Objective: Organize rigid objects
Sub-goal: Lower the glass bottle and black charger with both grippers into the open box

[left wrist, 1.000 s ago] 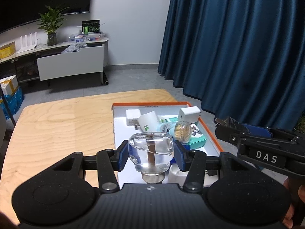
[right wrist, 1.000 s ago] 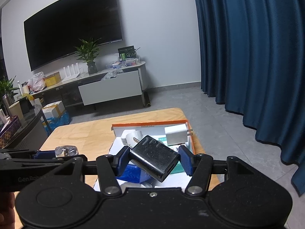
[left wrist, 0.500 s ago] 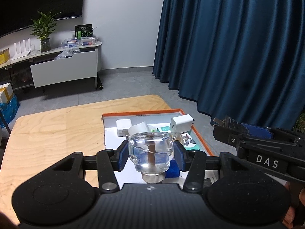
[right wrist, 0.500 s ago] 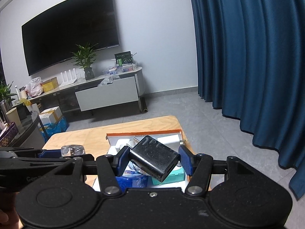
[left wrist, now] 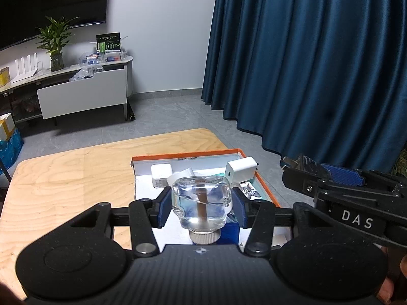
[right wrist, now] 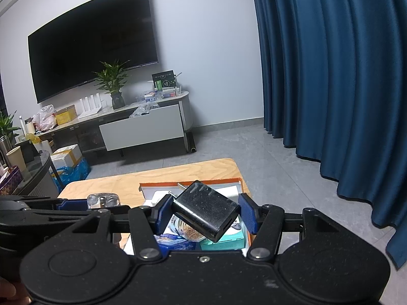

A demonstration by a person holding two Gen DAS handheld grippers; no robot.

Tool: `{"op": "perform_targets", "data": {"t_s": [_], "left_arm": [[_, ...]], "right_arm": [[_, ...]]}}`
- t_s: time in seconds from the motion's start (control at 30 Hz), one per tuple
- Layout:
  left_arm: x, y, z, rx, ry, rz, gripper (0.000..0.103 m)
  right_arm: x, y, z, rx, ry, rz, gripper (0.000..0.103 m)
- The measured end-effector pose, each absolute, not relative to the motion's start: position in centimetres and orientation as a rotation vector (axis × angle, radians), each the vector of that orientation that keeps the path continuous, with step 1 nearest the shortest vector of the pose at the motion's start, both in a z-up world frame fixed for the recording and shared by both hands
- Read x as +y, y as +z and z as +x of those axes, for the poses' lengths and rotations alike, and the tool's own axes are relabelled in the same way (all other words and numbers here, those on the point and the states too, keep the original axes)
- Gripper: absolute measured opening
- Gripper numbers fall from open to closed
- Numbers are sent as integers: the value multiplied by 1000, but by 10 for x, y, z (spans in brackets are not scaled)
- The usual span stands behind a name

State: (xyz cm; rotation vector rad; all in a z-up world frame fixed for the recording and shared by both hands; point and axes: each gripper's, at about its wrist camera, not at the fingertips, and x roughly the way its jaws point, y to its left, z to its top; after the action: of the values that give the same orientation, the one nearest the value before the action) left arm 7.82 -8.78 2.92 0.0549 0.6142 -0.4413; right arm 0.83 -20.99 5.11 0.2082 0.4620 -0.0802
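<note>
The left claw (left wrist: 201,205) points forward and somewhat downward over the near end of the orange-rimmed box (left wrist: 264,189) on the wooden worktop (left wrist: 68,178). Its blue pads pinch a clear glass bottle (left wrist: 201,202) by the sides, cap toward the camera. The right claw (right wrist: 205,213), tilted down likewise, hangs just to its right at about the same height. It clamps a black plug adapter (right wrist: 206,214) held askew, prongs pointing away. White chargers (left wrist: 240,170) lie inside the box.
</note>
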Motion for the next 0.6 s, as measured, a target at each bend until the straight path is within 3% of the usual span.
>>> {"op": "perform_targets", "data": {"t_s": [0.6], "left_arm": [[-89, 30, 90, 627, -438, 44, 50]], "right_arm": [[-215, 44, 24, 492, -77, 222, 68]]}}
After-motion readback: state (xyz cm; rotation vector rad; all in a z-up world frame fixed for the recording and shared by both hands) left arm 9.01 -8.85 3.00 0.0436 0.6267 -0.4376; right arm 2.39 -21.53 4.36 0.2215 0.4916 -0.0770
